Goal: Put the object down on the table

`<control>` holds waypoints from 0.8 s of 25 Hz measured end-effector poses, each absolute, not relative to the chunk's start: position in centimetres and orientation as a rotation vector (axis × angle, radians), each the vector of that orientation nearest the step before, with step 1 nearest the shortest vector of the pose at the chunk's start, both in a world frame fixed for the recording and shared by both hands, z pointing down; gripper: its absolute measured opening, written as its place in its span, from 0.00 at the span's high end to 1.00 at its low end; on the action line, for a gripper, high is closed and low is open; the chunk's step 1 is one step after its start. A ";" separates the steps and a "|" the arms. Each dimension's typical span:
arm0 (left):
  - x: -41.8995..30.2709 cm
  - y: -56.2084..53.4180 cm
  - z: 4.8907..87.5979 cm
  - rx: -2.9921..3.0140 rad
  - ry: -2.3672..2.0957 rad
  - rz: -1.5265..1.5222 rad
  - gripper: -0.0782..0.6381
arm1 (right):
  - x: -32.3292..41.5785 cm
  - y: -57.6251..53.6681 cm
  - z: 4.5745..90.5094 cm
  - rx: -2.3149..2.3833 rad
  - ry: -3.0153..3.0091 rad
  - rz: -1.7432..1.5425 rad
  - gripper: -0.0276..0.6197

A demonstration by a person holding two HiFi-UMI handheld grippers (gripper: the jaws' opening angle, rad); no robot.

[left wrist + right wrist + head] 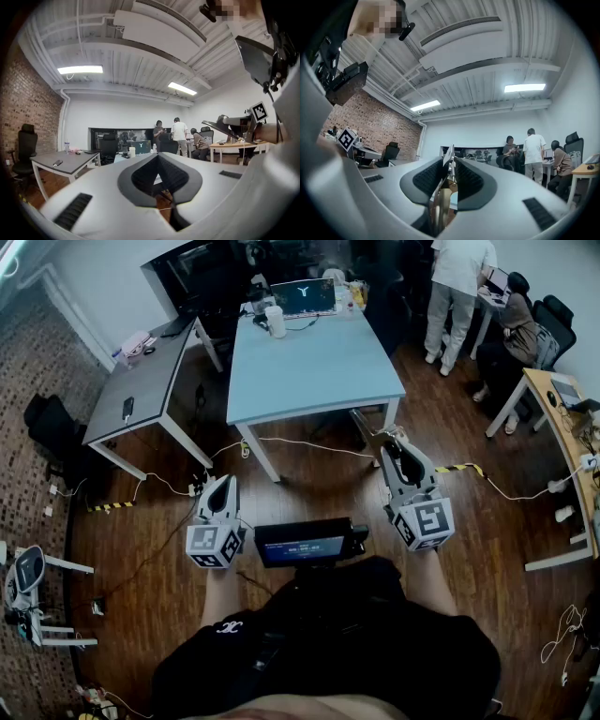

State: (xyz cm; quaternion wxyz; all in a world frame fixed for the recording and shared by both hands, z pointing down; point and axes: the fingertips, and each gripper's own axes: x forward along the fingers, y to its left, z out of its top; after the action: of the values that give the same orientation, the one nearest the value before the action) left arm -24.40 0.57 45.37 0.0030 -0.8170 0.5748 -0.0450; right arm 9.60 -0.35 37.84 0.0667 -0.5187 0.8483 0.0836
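Object (441, 204) lengthwise along right claw (450, 162)

the person holds both tools out low in front of the body, bare forearms reaching forward, the left forearm (221, 585) and the right forearm (429, 577) well apart. the left tool (223, 484) points ahead, its jaws drawn together at the tips with nothing between them. the right tool (393, 443) reaches a little further forward and angles slightly inward, its jaws clamped on a thin flat object (450, 165).
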 end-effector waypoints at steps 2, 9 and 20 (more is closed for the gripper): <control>-24.6 0.0 45.4 -2.563 1.798 -0.138 0.88 | 9.2 -1.0 38.1 -1.569 2.566 0.251 0.85; -25.4 -3.1 46.5 -2.570 1.805 -0.145 0.88 | 8.2 -5.1 38.4 -1.559 2.567 0.250 0.85; -22.5 -16.7 47.4 -2.547 1.824 -0.193 0.88 | 9.4 -19.7 38.8 -1.455 2.578 0.266 0.85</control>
State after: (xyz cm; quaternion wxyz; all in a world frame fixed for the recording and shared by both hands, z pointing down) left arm -22.51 -16.74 47.38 0.0013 -0.8115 0.5811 -0.0616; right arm 9.35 -19.69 38.76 0.0848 -0.4877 0.8643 0.0891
